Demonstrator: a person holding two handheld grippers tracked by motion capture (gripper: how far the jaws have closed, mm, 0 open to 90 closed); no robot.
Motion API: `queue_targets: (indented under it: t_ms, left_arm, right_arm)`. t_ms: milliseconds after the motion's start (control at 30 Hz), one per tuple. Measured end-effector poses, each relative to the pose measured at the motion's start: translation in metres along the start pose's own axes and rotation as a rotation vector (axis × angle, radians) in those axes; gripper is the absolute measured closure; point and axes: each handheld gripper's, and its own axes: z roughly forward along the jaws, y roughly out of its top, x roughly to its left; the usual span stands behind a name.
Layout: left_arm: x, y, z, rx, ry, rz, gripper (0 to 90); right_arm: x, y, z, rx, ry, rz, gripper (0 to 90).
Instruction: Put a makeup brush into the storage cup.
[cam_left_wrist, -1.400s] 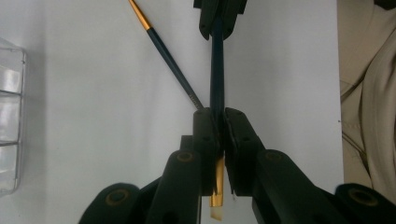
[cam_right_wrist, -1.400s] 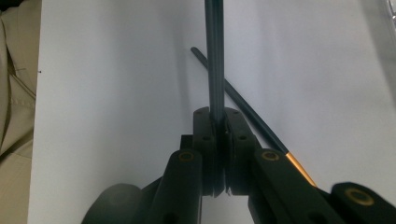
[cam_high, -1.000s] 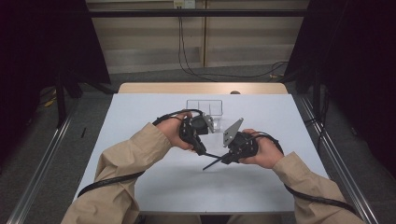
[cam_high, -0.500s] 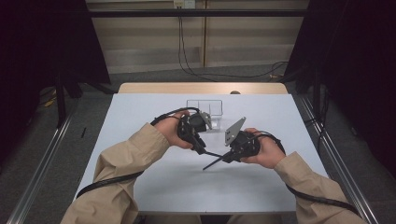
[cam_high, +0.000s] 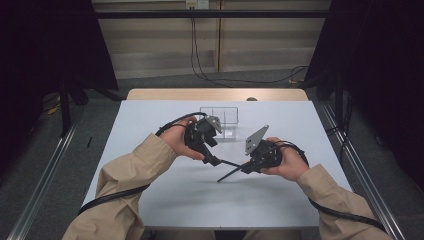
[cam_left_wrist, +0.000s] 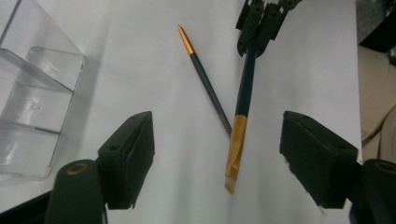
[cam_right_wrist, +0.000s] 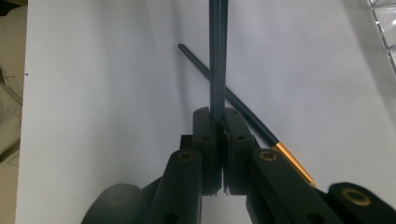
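Note:
My right gripper (cam_right_wrist: 219, 114) is shut on the dark handle of a flat brush (cam_left_wrist: 243, 93) and holds it out above the white table. The brush's gold ferrule and pale bristle tip (cam_left_wrist: 231, 182) hang between the jaws of my left gripper (cam_left_wrist: 217, 123). Those jaws have just been opening; they stand apart and touch nothing. A second, thinner brush (cam_left_wrist: 205, 81) with a gold tip lies on the table below, crossing under the held one. From above, the left gripper (cam_high: 214, 160) and right gripper (cam_high: 245, 167) face each other at mid-table.
A clear plastic container (cam_high: 220, 120) with compartments stands just behind the left hand, at the left of the left gripper view (cam_left_wrist: 32, 93). The white tabletop (cam_high: 150, 125) has metal rails along both sides. Cables trail from each gripper past the sleeves.
Both hands have kept their places. The left gripper's jaws have come apart around the brush tip, while the right gripper still grips the handle.

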Motion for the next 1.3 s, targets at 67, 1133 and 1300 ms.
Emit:
queue_targets:
  t_ms: [67, 1133, 1300]
  left_arm:
    - [0.001, -0.002, -0.001, -0.027, -0.003, -0.017, 20.1]
    - [0.005, -0.029, -0.003, -0.303, -0.004, -0.099, 6.2]
    - [0.006, -0.030, -0.004, -0.286, 0.002, -0.089, 6.2]
  right_arm:
    - [0.000, -0.001, -0.001, -0.008, 0.002, 0.014, 85.8]
    - [-0.001, -0.017, -0.002, -0.121, -0.002, 0.079, 85.8]
    - [0.000, -0.019, 0.001, -0.096, -0.004, 0.069, 85.9]
